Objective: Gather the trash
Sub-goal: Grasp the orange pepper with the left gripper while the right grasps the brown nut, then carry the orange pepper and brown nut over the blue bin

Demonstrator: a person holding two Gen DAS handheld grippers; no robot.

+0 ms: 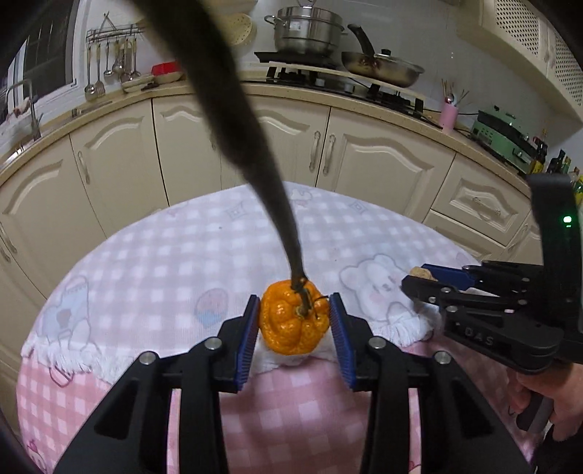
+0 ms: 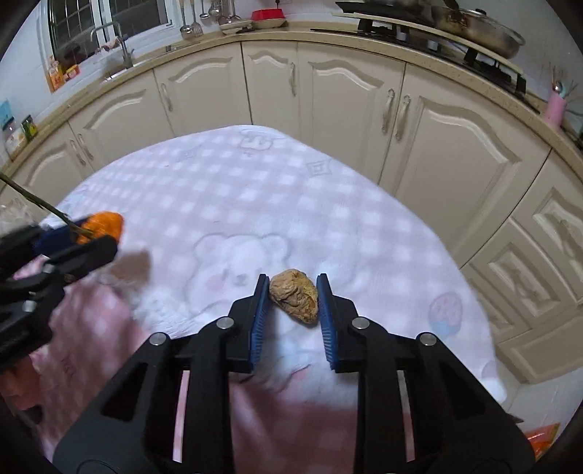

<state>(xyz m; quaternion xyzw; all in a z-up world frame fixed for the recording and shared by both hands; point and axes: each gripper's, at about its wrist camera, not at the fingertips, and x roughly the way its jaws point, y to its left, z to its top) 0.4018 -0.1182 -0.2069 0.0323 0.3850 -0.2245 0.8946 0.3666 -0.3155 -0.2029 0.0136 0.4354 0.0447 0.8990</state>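
My left gripper is shut on an orange tangerine with a long dark stem rising toward the camera; it also shows in the right wrist view at the far left. My right gripper is shut on a brown wrinkled nut-like piece of trash, held just above the table; in the left wrist view the right gripper shows at the right with the brown piece at its tips. Both are over the pink-and-white checked tablecloth.
The round table carries a bear-print cloth. Cream kitchen cabinets curve behind it, with a stove, pot and pan on the counter. An orange wrapper lies on the floor at the lower right.
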